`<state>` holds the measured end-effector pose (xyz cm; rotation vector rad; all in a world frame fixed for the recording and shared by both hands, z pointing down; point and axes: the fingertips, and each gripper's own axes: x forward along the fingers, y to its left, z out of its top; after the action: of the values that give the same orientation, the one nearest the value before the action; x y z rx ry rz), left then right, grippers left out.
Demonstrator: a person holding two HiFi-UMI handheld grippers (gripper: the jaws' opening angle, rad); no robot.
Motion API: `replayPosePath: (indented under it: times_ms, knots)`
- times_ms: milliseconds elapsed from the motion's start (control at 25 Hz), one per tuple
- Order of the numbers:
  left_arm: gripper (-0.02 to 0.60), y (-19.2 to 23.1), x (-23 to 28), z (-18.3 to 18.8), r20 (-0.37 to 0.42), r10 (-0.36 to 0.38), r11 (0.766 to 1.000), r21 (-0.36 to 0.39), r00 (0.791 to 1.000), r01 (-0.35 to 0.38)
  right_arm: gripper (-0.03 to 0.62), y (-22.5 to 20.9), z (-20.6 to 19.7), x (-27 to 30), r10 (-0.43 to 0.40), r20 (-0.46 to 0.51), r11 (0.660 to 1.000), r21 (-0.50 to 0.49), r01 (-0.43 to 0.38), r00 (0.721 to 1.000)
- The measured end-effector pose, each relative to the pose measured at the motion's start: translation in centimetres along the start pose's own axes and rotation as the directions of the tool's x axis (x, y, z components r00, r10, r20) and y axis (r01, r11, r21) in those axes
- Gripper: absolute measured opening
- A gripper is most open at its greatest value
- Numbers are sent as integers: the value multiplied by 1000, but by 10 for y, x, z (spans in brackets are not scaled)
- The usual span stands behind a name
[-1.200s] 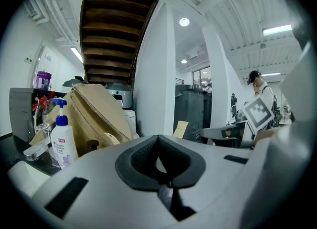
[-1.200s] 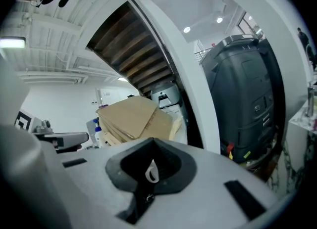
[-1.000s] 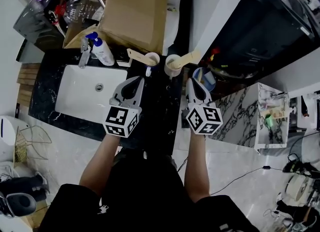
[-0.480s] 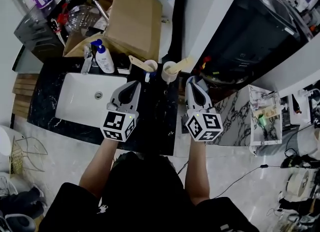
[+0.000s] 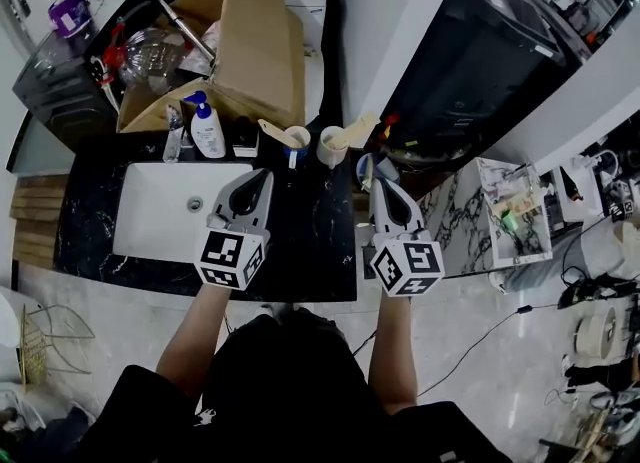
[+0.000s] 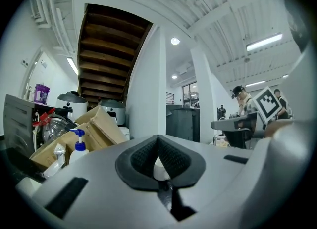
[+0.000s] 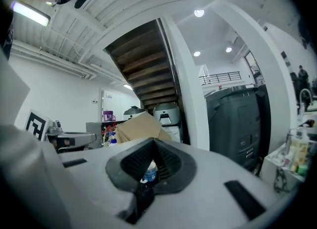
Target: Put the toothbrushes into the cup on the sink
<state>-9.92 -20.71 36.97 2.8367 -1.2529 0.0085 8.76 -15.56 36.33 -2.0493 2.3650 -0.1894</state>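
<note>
Two pale cups stand at the back of the black counter, right of the white sink. A beige toothbrush leans left out of the left cup. Another toothbrush leans right out of the right cup. My left gripper hovers just in front of the left cup, shut with nothing in it. My right gripper hangs over the counter's right edge, also shut and empty. In the left gripper view the jaws are closed, with a white cup beyond them. The right gripper view shows closed jaws too.
An open cardboard box stands behind the cups. A blue-capped pump bottle and the faucet sit behind the sink. A blue-and-white container is by the right gripper. A marble-topped shelf lies to the right and a dark rack at far left.
Both grippers have drawn back a little from the cups toward me and stayed shut. The head view has shifted, so the counter sits lower in the frame.
</note>
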Motion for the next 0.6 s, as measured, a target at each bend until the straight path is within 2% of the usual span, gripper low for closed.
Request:
replayPosePath:
  times_ms: [280,600]
  knots:
    - [3,4,-23,5,6,-53,999,4,999,53,2,30,9,-24,-50,16,997,-51,51,999]
    - [3,12,-43,25,41,-97,995,7,994,97,2,57,25,-43,-85,59,996,-36,87,995]
